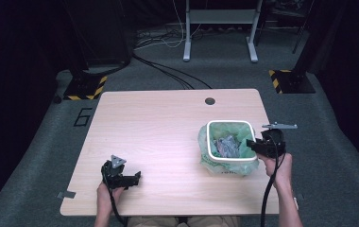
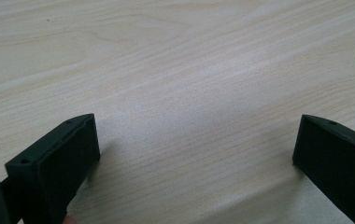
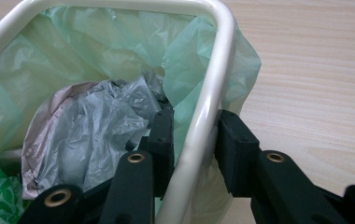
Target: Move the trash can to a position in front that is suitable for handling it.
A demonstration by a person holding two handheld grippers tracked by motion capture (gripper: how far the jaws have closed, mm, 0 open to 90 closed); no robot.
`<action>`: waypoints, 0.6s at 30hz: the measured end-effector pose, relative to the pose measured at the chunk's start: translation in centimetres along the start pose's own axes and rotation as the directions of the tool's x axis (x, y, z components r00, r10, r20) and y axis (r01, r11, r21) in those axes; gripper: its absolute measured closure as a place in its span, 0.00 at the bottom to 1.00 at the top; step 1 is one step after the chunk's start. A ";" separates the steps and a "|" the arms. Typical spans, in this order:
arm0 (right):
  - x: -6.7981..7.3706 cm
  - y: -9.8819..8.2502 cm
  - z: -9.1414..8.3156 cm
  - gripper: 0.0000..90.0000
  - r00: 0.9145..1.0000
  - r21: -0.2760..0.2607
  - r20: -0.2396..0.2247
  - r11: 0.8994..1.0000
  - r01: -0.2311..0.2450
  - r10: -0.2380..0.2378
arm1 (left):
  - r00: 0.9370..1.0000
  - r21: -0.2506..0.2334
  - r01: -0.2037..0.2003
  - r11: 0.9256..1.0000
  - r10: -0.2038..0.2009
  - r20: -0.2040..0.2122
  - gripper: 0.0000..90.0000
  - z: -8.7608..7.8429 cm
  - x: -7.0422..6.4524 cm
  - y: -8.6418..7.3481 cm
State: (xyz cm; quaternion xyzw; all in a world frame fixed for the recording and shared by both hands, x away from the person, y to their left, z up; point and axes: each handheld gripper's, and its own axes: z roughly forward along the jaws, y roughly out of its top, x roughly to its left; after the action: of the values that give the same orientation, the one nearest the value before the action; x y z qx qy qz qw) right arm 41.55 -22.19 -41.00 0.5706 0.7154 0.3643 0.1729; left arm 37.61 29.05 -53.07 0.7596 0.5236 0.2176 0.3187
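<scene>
A white-rimmed bin (image 1: 229,124) lined with a pale green bag (image 1: 206,142) stands on the right part of the wooden table (image 1: 168,123). Crumpled grey plastic (image 1: 227,145) lies inside it. My right gripper (image 1: 249,144) reaches the bin from the right. In the right gripper view its jaws straddle the white rim (image 3: 213,93), one inside against the green liner (image 3: 119,42) and one outside, and the right gripper (image 3: 195,115) is shut on that rim beside the grey plastic (image 3: 101,121). My left gripper (image 1: 137,176) rests low at the table's front left. The left gripper (image 2: 198,122) is open over bare wood.
A round cable hole (image 1: 209,101) sits near the table's far edge. Beyond the table are a grey metal stand (image 1: 220,28), floor cables (image 1: 168,71) and yellow-black striped bases (image 1: 85,87). The right table edge lies close behind the bin.
</scene>
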 end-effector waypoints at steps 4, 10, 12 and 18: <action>0.2 0.2 0.2 0.76 1.000 0.000 0.000 1.000 -0.006 0.006 | 1.000 0.000 0.000 1.000 0.000 0.000 0.00 0.0 0.0 0.0; 0.6 0.6 0.8 0.76 1.000 0.000 -0.003 1.000 -0.008 0.008 | 1.000 0.000 0.000 1.000 0.000 -0.001 0.00 0.0 0.0 0.0; 0.7 0.7 0.9 0.76 1.000 0.001 -0.005 1.000 -0.011 0.011 | 1.000 0.000 0.000 1.000 0.000 -0.002 0.00 0.0 0.0 0.0; 0.9 1.0 1.3 0.76 1.000 0.001 -0.006 1.000 -0.011 0.011 | 1.000 0.000 0.000 1.000 0.000 -0.002 0.00 0.0 0.0 0.0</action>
State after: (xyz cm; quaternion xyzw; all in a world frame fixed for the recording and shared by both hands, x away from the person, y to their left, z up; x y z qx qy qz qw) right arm 42.81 -20.81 -41.00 0.5736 0.7128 0.3666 0.1687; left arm 37.60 29.04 -53.06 0.7595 0.5237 0.2183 0.3182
